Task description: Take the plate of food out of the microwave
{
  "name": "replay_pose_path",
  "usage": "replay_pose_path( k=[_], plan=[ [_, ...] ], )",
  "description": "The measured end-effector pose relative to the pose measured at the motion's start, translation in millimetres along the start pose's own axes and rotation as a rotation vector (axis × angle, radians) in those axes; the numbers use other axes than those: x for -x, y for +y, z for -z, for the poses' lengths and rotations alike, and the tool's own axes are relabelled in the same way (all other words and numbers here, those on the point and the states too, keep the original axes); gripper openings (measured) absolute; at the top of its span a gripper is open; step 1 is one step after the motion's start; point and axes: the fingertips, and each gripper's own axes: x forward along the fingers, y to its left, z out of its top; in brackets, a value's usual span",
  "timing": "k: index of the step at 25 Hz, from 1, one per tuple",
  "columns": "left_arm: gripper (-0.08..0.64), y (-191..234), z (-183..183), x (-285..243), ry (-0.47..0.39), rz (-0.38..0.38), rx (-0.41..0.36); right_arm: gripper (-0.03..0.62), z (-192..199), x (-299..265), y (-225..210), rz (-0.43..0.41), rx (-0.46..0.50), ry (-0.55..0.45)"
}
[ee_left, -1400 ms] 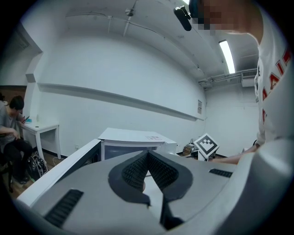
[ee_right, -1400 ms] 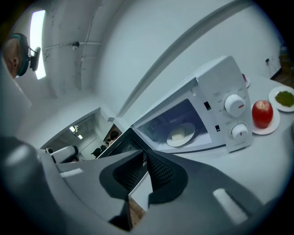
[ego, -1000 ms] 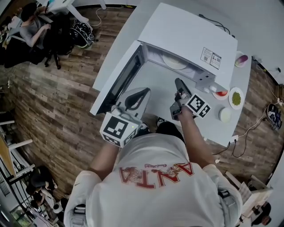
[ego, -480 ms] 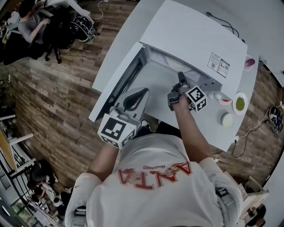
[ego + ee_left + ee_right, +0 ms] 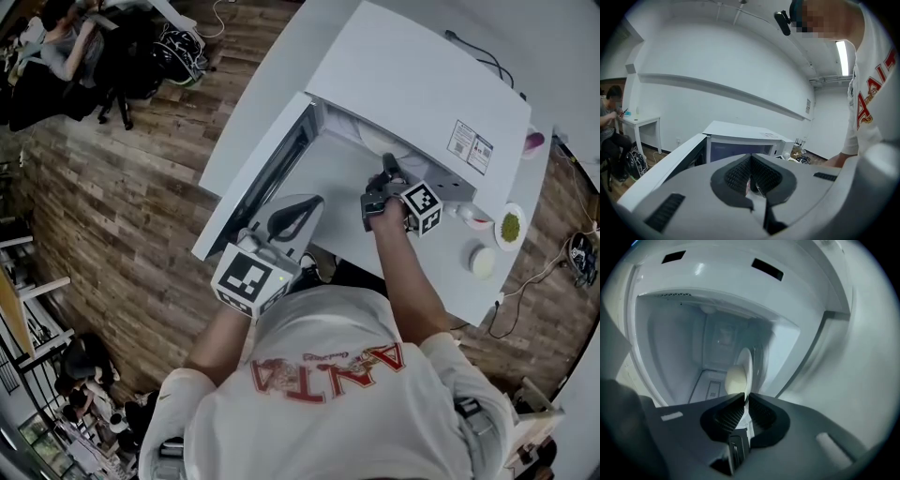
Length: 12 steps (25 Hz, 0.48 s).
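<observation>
While right claw (image 5: 746,398) has been closing, plate (image 5: 749,361) rim pinched between jaws

The person wears a white short-sleeved T-shirt (image 5: 328,412) with large red block lettering (image 5: 328,362) arched across the front. In the left gripper view the letters show a thin pale-gold outline. A small black camera (image 5: 782,22) sits at the head. The left gripper (image 5: 312,202) and the right gripper (image 5: 386,164) are smooth grey moulded shells lined with black ribbed pads (image 5: 736,174). Each bears a white cube printed with black square markers, one on the left (image 5: 248,277) and one on the right (image 5: 422,207).
</observation>
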Motion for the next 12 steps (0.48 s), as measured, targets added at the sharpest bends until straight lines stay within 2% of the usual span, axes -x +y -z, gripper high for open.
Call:
replay_pose_path(
  k=[12],
  plan=[
    [0.009, 2.1, 2.7, 5.1, -0.011, 0.000, 0.011, 0.029, 7.0, 9.9, -2.7, -0.016, -0.001, 0.018]
  ],
)
